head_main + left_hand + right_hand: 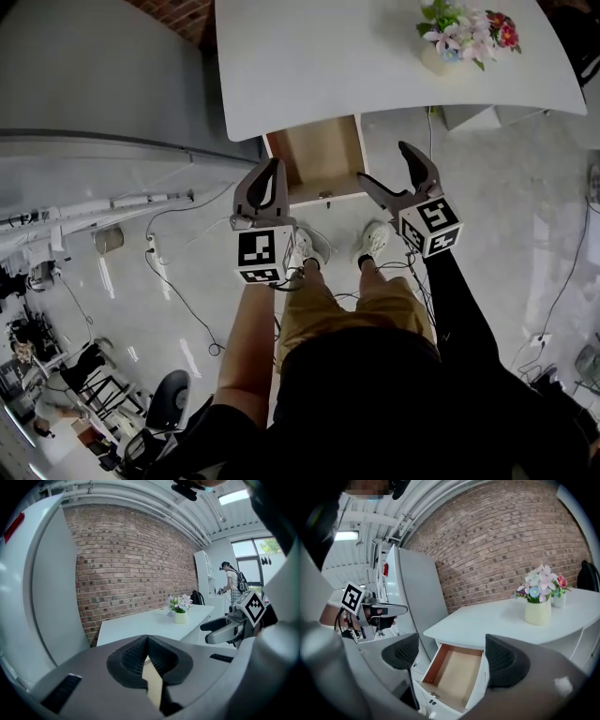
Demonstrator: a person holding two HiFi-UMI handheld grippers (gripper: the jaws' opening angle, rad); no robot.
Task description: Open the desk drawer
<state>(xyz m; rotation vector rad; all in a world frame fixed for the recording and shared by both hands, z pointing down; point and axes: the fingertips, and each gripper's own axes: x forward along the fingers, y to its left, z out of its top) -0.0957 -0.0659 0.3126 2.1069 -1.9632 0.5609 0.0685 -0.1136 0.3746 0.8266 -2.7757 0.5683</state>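
The drawer [322, 161] is standing pulled out from under the bench [375, 66], its bare wooden inside showing, so I am judging the opening as done. Nearest to me, my left tongs [272, 167] are pressed together with nothing pinched between the pads. My right tongs [384, 161] are spread wide and carrying nothing. I am holding both up in the air, clear of the drawer and touching nothing.

Just beyond and below the tips, the drawer is lying between the two tongs, slightly closer to the left pair in the head view. Its white front panel, with the small knob [325, 194], is facing me, and its long axis is running straight away from me, in under the bench top. The right tongs are looking directly down into it, so I am judging that side better placed for any further pull. Farther off, a vase of flowers [466, 36] is sitting on the bench.
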